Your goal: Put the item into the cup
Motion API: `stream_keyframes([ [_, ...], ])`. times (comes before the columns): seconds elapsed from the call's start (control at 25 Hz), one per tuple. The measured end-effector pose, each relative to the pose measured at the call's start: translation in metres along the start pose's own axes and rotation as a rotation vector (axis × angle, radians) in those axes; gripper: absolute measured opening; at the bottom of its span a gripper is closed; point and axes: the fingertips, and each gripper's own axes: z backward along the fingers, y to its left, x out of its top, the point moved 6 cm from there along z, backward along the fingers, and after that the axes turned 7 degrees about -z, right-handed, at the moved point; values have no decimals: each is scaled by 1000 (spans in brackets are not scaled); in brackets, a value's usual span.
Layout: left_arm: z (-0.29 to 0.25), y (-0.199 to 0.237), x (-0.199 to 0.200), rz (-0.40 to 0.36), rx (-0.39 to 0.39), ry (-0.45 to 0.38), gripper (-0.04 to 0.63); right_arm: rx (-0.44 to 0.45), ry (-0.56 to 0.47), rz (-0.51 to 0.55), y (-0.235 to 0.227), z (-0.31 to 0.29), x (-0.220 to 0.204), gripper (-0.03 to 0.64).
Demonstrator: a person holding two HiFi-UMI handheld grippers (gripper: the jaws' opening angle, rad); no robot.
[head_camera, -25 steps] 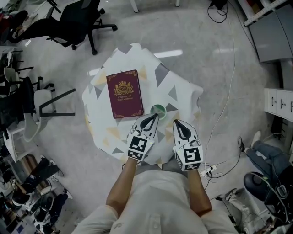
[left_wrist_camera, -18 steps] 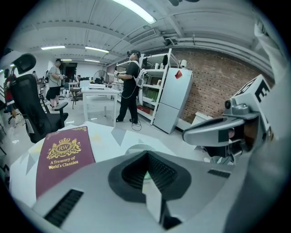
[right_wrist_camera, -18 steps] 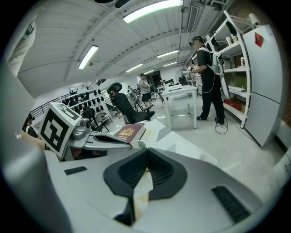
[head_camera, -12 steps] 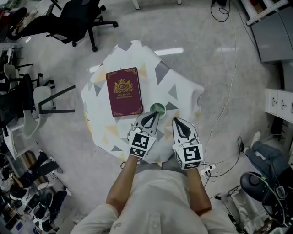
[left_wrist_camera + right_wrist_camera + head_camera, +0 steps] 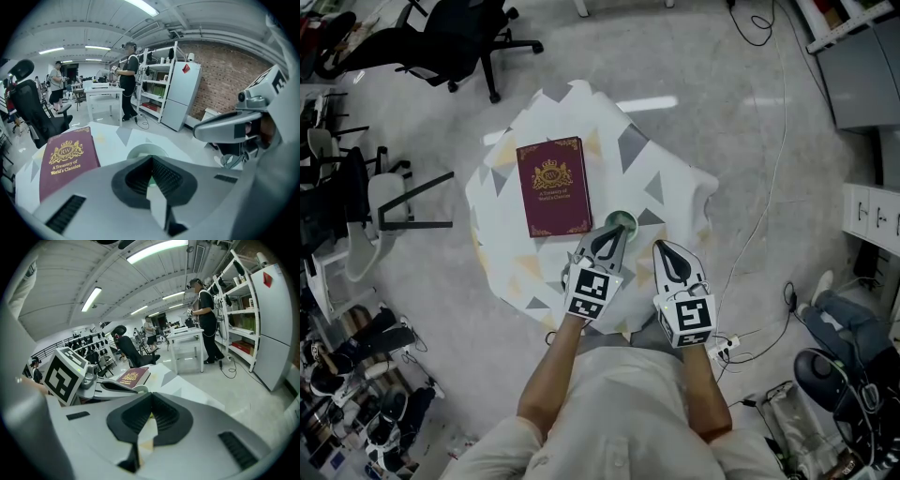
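The cloth (image 5: 666,183) over the table, mid-frame, is matt fabric, rumpled along its edges. The book (image 5: 553,187) has a matt maroon cover with shinier gold stamping. The cup (image 5: 623,221) looks smooth and faintly glossy. The 2 shells, left gripper (image 5: 617,235) and right gripper (image 5: 662,250), are smooth matt grey plastic. Their black pads (image 5: 167,178) are ribbed and rubbery. The floor (image 5: 722,94) is polished, mirroring a light at upper centre.

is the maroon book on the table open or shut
Shut: the maroon hardcover book lies flat, its gold-crested front cover facing up.
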Motion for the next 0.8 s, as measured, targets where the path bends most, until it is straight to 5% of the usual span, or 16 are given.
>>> stream_keyframes([
  [0.8, -7, -7, 1, -88, 2, 105, 23, -12, -27, -4, 0, 12, 3, 6],
])
